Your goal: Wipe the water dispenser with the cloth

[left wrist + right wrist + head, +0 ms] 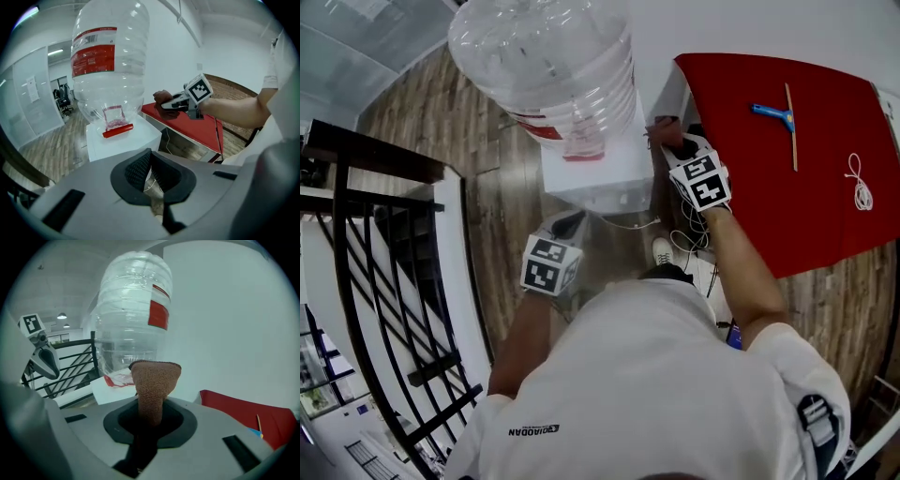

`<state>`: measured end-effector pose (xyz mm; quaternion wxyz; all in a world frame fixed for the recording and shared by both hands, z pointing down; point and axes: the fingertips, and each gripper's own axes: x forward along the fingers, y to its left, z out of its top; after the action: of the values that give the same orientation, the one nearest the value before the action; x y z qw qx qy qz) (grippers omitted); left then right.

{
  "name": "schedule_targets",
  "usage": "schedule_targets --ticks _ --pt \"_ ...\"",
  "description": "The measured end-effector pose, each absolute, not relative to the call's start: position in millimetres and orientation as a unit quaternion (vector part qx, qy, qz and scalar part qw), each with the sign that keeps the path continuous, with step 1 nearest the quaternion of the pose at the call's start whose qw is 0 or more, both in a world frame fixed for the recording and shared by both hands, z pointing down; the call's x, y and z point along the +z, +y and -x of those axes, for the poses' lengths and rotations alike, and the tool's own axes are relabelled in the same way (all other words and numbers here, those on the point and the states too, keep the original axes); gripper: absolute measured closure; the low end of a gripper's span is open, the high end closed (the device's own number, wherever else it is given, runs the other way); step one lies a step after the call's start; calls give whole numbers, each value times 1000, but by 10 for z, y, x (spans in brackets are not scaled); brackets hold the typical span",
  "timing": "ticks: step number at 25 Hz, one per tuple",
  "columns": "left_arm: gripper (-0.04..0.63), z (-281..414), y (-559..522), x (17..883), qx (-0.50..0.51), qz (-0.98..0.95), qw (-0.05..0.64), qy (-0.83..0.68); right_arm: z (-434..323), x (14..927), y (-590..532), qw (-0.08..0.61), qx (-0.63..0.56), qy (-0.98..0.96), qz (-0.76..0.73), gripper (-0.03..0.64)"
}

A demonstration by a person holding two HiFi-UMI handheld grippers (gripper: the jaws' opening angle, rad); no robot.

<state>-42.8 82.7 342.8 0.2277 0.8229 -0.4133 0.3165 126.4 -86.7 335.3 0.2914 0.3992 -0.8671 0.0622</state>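
The water dispenser (598, 173) is a white box with a big clear bottle (546, 56) upside down on top; its red label shows in the left gripper view (93, 49). My right gripper (675, 145) is shut on a brown cloth (664, 131) and hovers at the dispenser's right side, near its top edge. In the right gripper view the cloth (154, 380) sticks up from the closed jaws (151, 416) in front of the bottle (133, 319). My left gripper (568, 223) hangs in front of the dispenser, shut on nothing (150, 165).
A red-covered table (806, 206) stands right of the dispenser, with a blue-handled tool (774, 113) and a white cord (860, 192) on it. Cables (692, 234) lie on the wooden floor between them. A black railing (384, 281) runs along the left.
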Motion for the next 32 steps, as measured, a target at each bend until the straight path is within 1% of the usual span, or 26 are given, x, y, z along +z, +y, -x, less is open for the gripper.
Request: schedule_targets --ticks 5,10,16,20,27,32 --pt "606 368 569 3390 267 -803 295 -443 -1261 3374 -1495 280 71 -874 -390 560" --pt "606 431 423 3363 296 -787 288 -458 -966 3374 -2044 312 37 -877 -363 561" --pt "606 226 482 3517 310 -775 292 -468 -681 3687 -2395 376 -96 -872 -298 560" --pt "606 166 654 3582 322 -766 296 -472 -582 3850 -2514 401 -170 -852 -290 560" --pt "606 176 756 3647 307 -749 314 -495 -696 3963 -2701 403 -181 -839 -318 560" --pt "606 211 756 3676 324 -750 299 -493 -650 3992 -2557 412 -205 -837 -296 560"
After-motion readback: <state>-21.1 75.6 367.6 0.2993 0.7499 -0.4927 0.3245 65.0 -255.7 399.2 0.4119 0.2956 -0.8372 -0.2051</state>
